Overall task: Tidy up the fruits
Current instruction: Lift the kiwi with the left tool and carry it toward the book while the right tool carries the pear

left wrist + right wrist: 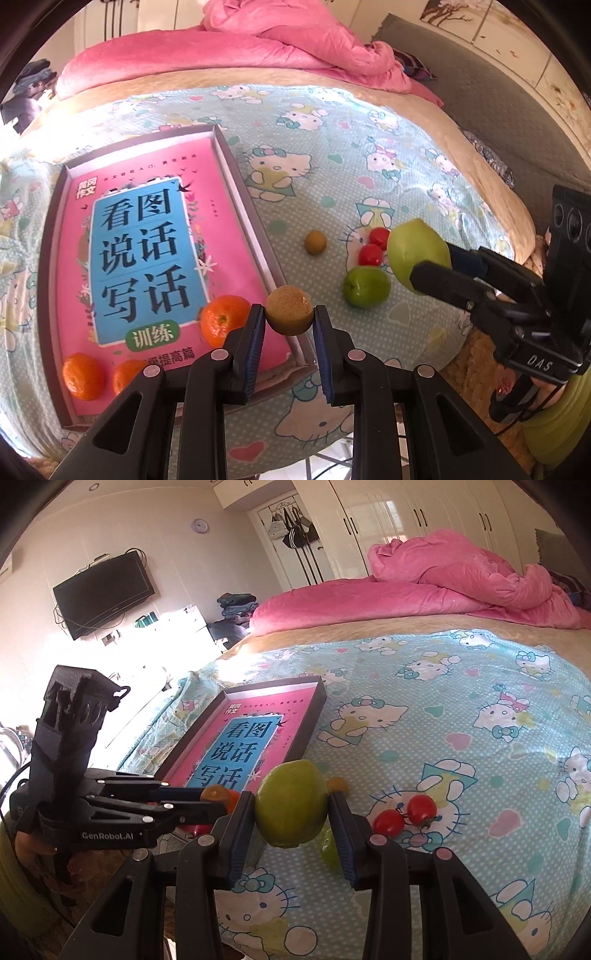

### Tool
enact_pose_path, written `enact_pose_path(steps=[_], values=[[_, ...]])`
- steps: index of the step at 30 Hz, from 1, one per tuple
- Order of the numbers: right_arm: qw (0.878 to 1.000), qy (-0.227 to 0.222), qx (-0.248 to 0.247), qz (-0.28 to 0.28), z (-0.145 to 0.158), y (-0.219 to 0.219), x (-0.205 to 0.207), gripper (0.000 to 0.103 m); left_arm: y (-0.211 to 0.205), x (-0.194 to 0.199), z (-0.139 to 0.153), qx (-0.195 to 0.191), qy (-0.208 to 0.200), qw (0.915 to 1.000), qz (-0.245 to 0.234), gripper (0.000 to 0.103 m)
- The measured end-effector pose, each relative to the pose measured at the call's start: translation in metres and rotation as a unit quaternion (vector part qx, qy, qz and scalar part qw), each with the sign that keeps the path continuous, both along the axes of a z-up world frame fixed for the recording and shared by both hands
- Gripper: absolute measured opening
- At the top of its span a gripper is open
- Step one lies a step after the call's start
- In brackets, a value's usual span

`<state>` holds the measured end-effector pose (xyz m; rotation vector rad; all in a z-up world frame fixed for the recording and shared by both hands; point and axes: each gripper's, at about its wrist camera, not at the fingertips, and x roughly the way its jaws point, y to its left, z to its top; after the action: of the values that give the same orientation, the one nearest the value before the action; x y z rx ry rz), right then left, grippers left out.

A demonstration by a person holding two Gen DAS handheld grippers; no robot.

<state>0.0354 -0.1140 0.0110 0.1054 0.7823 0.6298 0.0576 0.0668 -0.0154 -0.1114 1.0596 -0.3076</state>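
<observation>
— Fruits first: where are they?
— A small round brown kiwi (289,309) sits pinched between the left tongs (289,314), held above the near right corner of the shallow grey box tray (236,177). A large green apple (291,803) is clamped in the right tongs (291,808), off the bed.
— How wide are the tongs?
— Both nearly closed, each only as far apart as its fruit allows, pads pressing on both sides.
— And the rest?
— Three orange tangerines (223,319) lie on the pink book cover (147,240) lining the tray. On the cartoon-cat bedsheet (332,166) lie a second smaller kiwi (315,242), two red cherry tomatoes (371,254) touching each other, and a smaller green apple (365,287) just beside them. A crumpled pink quilt (461,579) lies at the far end.
</observation>
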Motion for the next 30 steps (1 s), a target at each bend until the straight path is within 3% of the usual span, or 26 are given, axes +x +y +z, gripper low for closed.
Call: enact_pose_path(steps=[10, 20, 30], values=[[1.0, -0.002, -0.007, 0.018, -0.001, 0.019, -0.005, 0.041, 0.03, -0.002, 0.008, -0.001, -0.013, 0.9992, 0.039, 0.027], [0.999, 0.008, -0.01, 0.039, -0.006, 0.045, -0.01, 0.041, 0.088, -0.001, 0.013, -0.005, -0.023, 0.9939, 0.108, 0.027], [0.997, 0.015, -0.02, 0.07, -0.015, 0.08, -0.014, 0.041, 0.121, 0.0, 0.01, -0.011, -0.018, 0.9894, 0.144, 0.027]])
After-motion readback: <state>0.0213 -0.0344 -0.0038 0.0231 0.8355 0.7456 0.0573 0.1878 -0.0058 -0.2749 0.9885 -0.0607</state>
